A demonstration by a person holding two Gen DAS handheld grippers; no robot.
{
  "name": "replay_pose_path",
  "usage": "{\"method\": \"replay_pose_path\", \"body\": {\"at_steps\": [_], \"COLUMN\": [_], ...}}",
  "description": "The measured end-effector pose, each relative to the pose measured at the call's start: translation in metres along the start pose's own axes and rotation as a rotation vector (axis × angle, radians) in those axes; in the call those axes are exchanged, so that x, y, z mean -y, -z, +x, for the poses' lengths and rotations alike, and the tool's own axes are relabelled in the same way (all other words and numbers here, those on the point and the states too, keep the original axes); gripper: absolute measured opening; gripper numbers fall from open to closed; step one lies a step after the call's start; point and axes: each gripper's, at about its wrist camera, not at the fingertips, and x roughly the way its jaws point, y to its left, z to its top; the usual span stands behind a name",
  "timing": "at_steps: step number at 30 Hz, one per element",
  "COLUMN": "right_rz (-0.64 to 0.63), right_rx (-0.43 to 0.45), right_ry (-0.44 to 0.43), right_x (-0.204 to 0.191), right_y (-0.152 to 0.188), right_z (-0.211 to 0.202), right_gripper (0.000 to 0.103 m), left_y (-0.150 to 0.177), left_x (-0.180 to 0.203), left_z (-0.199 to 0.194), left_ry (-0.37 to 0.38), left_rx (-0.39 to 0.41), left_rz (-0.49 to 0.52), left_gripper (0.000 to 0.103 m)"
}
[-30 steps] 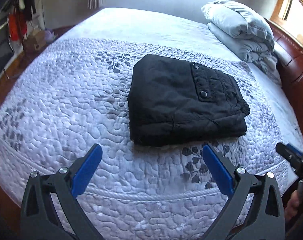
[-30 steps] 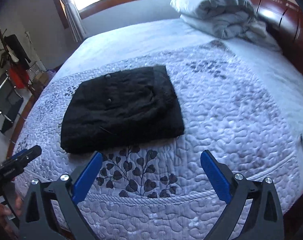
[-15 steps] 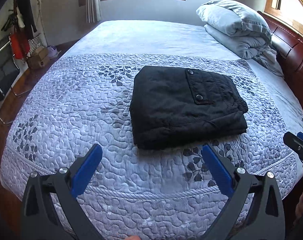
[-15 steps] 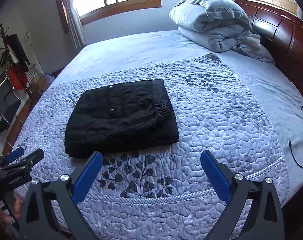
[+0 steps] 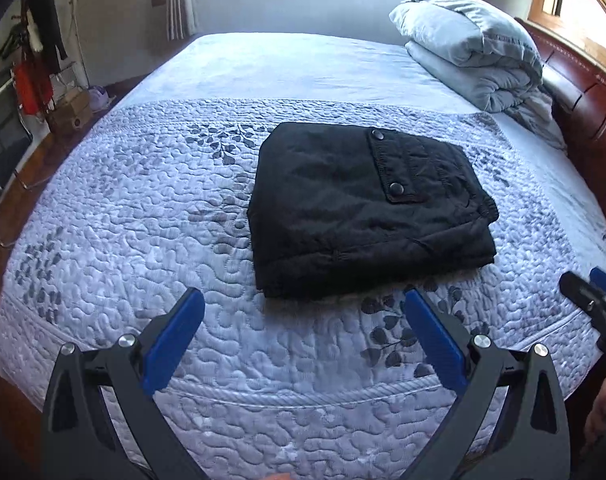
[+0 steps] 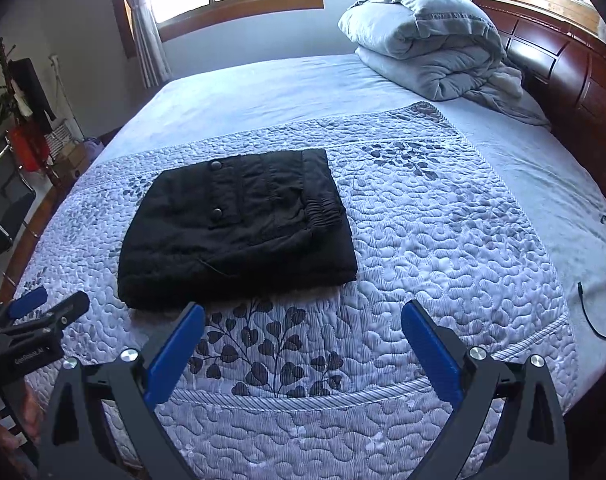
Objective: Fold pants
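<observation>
Both grippers [image 5: 303,300] [image 6: 303,312] spread above bed edge [image 5: 303,392]

Right gripper [image 5: 595,300] partly cut off.

Bed [image 5: 287,64], quilt [image 5: 151,216] across it, folded pants [image 5: 343,216] centre, duvet [image 5: 471,48] at 1 o'clock, cable [image 6: 595,320] at 3 o'clock

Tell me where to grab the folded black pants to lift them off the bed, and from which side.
Grip the folded black fabric pants at the stacked near edge, coming in low from the bed's foot. That edge faces both open grippers; one at each near corner should keep the layers together.
</observation>
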Motion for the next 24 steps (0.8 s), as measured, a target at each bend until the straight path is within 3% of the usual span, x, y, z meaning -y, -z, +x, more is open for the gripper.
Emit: {"method": "replay_pose_path", "body": {"at_steps": [3,24], "right_rz": [0.001,-0.016], "right_rx": [-0.009,-0.037], "right_ry": [-0.004,0.026], "right_x": [-0.001,-0.004], "right_y": [0.001,0.004], "right_z": [0.004,0.019], "right_gripper": [0.099,0.099], "left_y": [-0.001,0.003], "left_x": [-0.002,-0.007], "left_z": [0.001,0.004], "left_ry": [0.017,-0.046], "left_rx": [0.002,-0.001], "left_rz": [-0.014,-0.003], "left_gripper": [0.1,0.1]}}
